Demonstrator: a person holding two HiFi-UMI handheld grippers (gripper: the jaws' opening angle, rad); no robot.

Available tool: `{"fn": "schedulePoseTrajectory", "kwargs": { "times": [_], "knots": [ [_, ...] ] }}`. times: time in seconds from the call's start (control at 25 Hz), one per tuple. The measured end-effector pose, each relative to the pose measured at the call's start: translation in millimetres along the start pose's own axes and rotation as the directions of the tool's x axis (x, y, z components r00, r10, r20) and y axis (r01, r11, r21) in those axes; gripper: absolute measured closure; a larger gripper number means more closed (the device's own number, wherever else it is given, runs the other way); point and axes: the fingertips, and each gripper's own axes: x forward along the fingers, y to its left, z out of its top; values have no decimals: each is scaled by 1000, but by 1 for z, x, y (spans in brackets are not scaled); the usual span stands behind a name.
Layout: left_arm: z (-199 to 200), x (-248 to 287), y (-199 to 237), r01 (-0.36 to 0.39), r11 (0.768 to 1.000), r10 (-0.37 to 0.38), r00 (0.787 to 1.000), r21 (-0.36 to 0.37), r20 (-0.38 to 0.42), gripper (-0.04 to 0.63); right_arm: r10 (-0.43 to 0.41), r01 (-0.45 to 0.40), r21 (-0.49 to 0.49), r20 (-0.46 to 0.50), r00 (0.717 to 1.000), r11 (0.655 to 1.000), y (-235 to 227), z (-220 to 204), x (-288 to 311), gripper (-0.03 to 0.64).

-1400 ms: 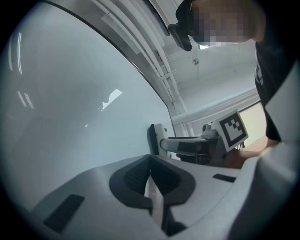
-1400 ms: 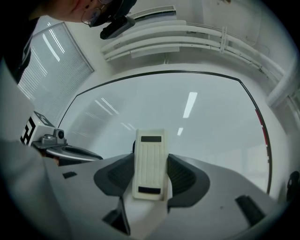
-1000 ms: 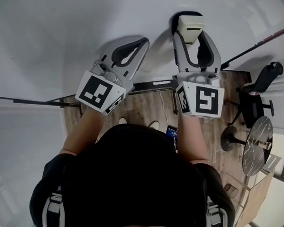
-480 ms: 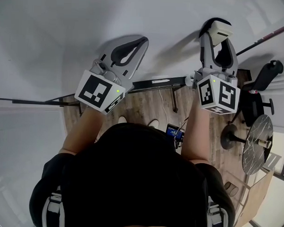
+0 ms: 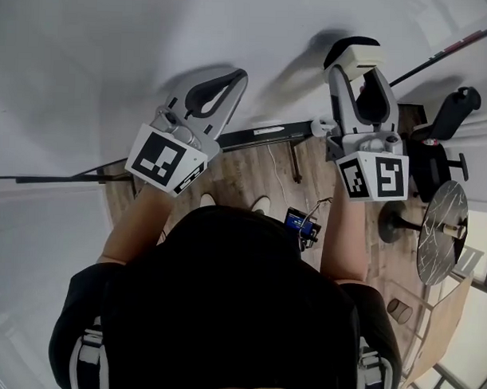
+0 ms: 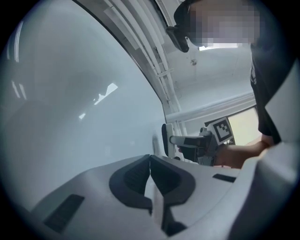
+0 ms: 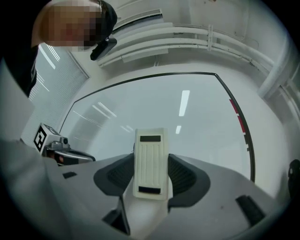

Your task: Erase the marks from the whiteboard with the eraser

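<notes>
nearest the head camera, the person's black-clad torso [image 5: 223, 309] is seen, with both bare forearms reaching forward. each forearm is ended by a marker cube: the left cube [image 5: 166, 159] is tilted, and the right cube [image 5: 374, 176] is turned more squarely to the camera.

beyond the left cube, the left gripper [image 5: 231, 84] is held up against the whiteboard [image 5: 113, 57]. in the left gripper view its jaws are seen pressed together at the tips with nothing between them [image 6: 150, 157].

the right gripper [image 5: 355, 72] is raised higher and further right. its jaws are clamped on the eraser [image 5: 356, 55], whose cream ribbed back is gripped from both sides [image 7: 150, 161]. from the left gripper's side the eraser's dark felt face [image 6: 165, 139] is seen turned toward the whiteboard, right at its surface; whether it is touching cannot be told.

the glossy white board is bordered by a dark frame with a red stretch along its right edge [image 7: 239, 119].

farthest, below the board's ledge [image 5: 261, 136], a wooden floor [image 5: 252, 178], a black office chair [image 5: 445, 141] and a round table [image 5: 438, 228] are seen.
</notes>
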Motion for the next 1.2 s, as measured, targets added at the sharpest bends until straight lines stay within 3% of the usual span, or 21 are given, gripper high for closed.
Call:
{"fn": "schedulePoseTrajectory", "kwargs": {
  "times": [0.28, 0.64, 1.2],
  "knots": [
    [-40, -19, -21, 84, 994, -83, 996, -74, 24, 589, 142, -138, 56, -90, 986, 989, 55, -61, -34, 391],
    [-108, -53, -49, 95, 991, -100, 994, -94, -50, 589, 218, -191, 154, -180, 959, 969, 98, -136, -73, 391],
    [-132, -61, -53, 73, 992, -83, 991, -104, -103, 589, 253, -218, 178, -208, 945, 960, 113, -159, -78, 393]
  ]
}}
